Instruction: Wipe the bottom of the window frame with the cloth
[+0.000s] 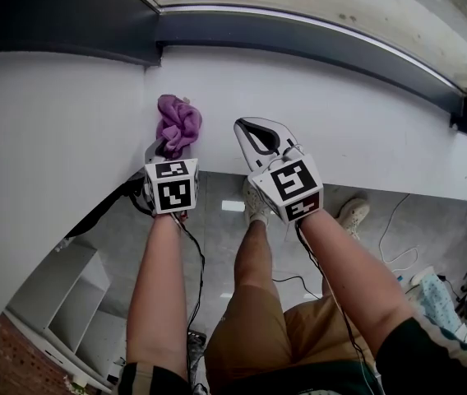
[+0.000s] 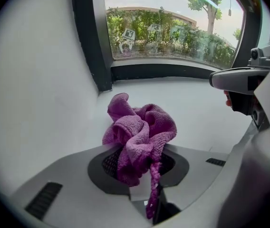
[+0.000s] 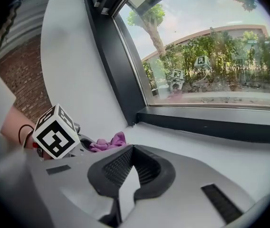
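Cloth (image 2: 139, 132) bunched in left claw (image 1: 166, 146), covering its tips

white shelf unit (image 1: 77, 301) | tiled floor (image 1: 217, 249) | trees outside (image 2: 173, 32) | brick wall (image 3: 17, 56)

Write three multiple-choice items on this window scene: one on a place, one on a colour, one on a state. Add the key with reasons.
1. Where is the cloth? A. On the floor. B. In the left gripper's jaws. C. Stuck to the glass.
2. What colour is the cloth? A. Purple. B. Yellow. C. White.
3. What do the right gripper's jaws hold? A. The cloth. B. A bottle. C. Nothing.
Key: 1 B, the left gripper view shows it bunched between those jaws; 2 A, it is purple in every view; 3 C, the right gripper view shows nothing between them.
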Motion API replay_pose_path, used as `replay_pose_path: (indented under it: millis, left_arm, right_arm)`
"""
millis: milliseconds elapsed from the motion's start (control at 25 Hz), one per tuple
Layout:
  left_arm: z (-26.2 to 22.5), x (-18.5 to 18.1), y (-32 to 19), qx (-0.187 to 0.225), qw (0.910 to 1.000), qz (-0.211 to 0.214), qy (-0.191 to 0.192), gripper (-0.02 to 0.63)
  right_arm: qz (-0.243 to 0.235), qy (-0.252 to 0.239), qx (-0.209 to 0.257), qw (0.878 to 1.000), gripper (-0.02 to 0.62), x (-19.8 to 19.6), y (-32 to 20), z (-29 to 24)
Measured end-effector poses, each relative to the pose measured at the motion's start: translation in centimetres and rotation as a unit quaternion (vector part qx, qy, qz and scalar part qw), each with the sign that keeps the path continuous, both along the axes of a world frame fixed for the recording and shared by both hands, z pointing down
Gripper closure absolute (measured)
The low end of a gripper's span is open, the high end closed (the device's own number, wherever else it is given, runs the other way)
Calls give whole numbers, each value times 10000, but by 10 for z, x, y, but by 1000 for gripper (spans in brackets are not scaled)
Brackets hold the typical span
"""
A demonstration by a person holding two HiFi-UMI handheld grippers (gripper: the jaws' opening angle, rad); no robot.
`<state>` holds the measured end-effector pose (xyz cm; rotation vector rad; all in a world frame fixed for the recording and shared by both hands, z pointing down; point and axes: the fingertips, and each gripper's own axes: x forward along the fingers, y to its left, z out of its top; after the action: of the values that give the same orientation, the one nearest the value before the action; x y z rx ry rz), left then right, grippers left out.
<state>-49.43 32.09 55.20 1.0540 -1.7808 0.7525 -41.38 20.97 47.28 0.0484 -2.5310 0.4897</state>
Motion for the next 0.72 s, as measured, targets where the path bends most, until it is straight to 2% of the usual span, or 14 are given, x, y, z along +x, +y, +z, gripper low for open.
replay_pose_path:
  millis: [280, 440, 520, 720]
  left_arm:
    - [-1, 1, -3, -145, 9998, -90, -79, 500]
    - [-1, 14, -10, -133, 9997, -177, 94, 500]
    - [0, 27, -20, -90, 9997, -80, 216, 500]
    - [1, 69, -55, -88, 9986, 499, 165, 500]
  right_arm:
    - [39, -6, 59, 10000, 581, 18, -11, -5]
    - [131, 28, 63, 9999, 581, 34, -24, -7]
    - [168, 75, 46, 9998, 581, 41, -30, -6]
    - [210, 127, 57, 9997, 581, 59, -42, -5]
